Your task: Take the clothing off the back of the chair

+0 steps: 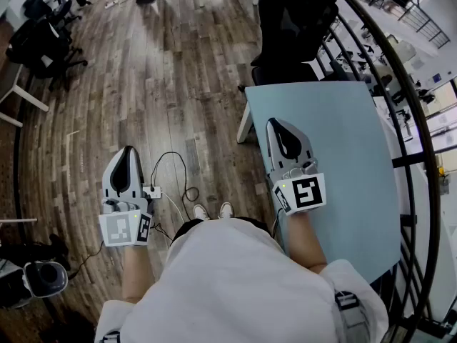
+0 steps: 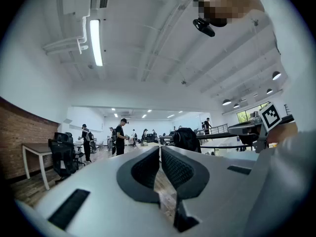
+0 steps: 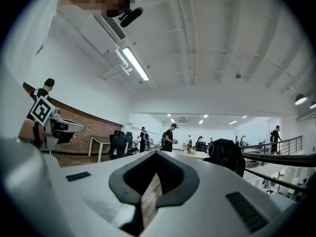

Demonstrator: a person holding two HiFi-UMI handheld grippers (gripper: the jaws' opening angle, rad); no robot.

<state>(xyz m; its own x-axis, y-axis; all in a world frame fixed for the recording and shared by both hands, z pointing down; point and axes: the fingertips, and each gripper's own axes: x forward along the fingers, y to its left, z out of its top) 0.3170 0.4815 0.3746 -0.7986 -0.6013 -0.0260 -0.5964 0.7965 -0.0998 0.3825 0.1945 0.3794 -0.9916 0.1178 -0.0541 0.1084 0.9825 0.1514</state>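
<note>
**Q:** State of the jaws?
**A:** My left gripper [image 1: 128,151] and right gripper [image 1: 277,122] both have jaws pressed together, with nothing between them. The right is above the table [image 1: 343,120].
**Q:** And the clothing [image 1: 293,16]?
**A:** Dark, it drapes the chair [image 1: 285,71] beyond the table's far end, well apart from both.

Wood floor [image 1: 143,84]: cable [image 1: 188,192], chair [image 1: 284,73], pale-blue table [image 1: 343,141] standing.

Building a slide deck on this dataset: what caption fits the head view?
Left gripper and right gripper, both shut, held level near a pale blue table; dark clothing drapes the chair beyond it.
</note>
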